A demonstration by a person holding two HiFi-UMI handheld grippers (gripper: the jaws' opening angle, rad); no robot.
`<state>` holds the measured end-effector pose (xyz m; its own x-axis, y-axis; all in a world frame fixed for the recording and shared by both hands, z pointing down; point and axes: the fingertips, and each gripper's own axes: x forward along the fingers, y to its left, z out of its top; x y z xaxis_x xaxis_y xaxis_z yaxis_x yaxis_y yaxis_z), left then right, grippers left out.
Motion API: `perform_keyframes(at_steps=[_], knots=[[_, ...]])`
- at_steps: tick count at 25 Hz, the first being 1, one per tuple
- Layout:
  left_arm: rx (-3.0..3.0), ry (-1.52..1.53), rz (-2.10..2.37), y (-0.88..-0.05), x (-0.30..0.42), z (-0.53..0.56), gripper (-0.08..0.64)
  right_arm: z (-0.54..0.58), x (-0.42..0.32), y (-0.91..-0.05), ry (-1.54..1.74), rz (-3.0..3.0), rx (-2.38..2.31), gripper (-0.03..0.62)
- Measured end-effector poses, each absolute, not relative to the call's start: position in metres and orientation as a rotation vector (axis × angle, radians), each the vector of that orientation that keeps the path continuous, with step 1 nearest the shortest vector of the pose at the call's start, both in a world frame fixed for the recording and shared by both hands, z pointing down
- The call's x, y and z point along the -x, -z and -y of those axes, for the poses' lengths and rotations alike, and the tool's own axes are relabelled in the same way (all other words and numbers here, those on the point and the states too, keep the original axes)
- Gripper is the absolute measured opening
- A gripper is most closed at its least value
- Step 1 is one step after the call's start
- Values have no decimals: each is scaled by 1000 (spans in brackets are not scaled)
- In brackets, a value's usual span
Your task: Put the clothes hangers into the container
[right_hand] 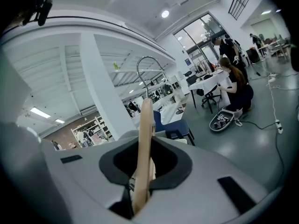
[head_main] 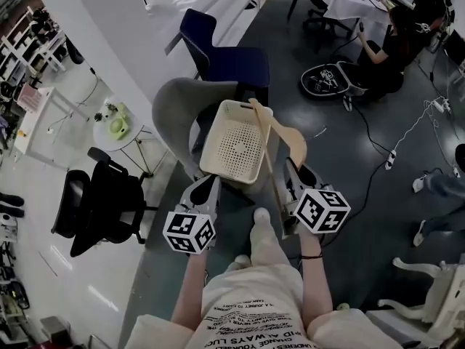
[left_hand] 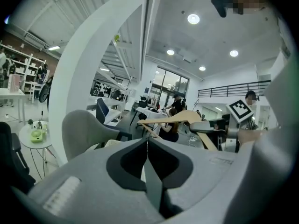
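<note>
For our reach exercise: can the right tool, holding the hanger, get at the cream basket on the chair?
Probably yes: the basket lies open just ahead of the right tool, whose hanger reaches over its rim; nothing stands between.

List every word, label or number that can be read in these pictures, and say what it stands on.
"CHANGE YOURSELF": print on the person's shirt, seen upside down in the head view; this reading is not certain.
Other lines of the shirt print: too small or cut off to read.
Left cube and right cube: black-and-white square markers only, no letters or numbers.
Everywhere else, in all three views: nothing legible.
</note>
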<state>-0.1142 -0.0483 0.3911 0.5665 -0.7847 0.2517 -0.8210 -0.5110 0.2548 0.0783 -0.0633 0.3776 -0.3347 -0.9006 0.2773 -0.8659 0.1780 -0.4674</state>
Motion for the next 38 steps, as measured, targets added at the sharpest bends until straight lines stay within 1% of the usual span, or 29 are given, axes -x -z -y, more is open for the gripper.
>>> perform_keyframes(at_steps=[8,16,25,38], knots=[[-2324,-173,1345,-419,101,110,25,140,-84,-408,1041,-2400,1710,54],[-2200,-214,1374,-459,93,153,25,196,-68,-459,1244,-2423,1614,54],[-2083,-243,1385,-507,81,184,26,235,-54,-523,1422,-2445,1573,54],[-1971,-290,1336,-566,66,205,25,264,-43,-597,1571,-2403,1556,54]])
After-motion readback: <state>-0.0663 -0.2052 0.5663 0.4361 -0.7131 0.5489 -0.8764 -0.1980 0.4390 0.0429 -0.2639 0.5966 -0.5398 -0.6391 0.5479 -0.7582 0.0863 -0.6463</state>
